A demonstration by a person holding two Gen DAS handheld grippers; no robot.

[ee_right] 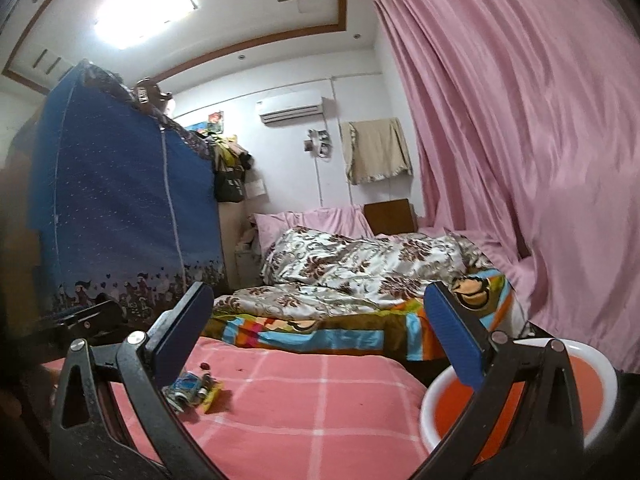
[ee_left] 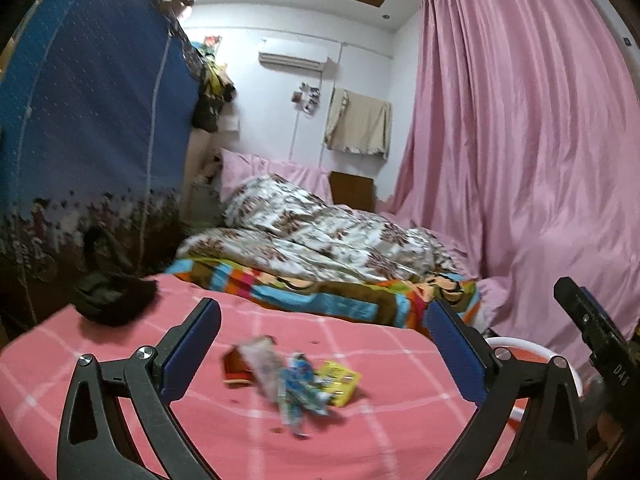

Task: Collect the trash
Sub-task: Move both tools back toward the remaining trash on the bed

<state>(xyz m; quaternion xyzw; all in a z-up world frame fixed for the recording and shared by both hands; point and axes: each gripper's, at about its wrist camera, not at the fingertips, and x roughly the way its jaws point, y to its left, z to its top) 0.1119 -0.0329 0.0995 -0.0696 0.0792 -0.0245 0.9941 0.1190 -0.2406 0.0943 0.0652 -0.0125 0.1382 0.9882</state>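
Although motion blur softens the left wrist view, a small heap of wrappers [ee_left: 294,380] can be made out on the pink checked sheet [ee_left: 360,340], lying between and a little beyond the spread fingers of the left gripper [ee_left: 324,330]. Its jaws stand wide apart and hold nothing. The right gripper [ee_right: 320,320] is likewise fully spread and empty, with the heap low at its left finger and an orange basin with a white rim [ee_right: 600,364] just beside its right finger, off the edge of the bed.

The heap looks like thin foil and plastic: a silvery packet [ee_left: 262,364], a blue-and-white crumpled wrapper [ee_left: 300,384], a yellow packet [ee_left: 340,388] and a red piece [ee_left: 236,368]. Such scraps should be very light, limp and slick, likely to slide or flutter out of a loose pinch, though hard to damage. The soft mattress will give under any downward press. A firm pinch across a crumpled, bunched part would probably hold better than a flat edge.

The silvery packet and blue wrapper lie lengthwise, their long axes running from upper left to lower right in the left wrist view. The yellow packet lies flatter, angled off to the right.
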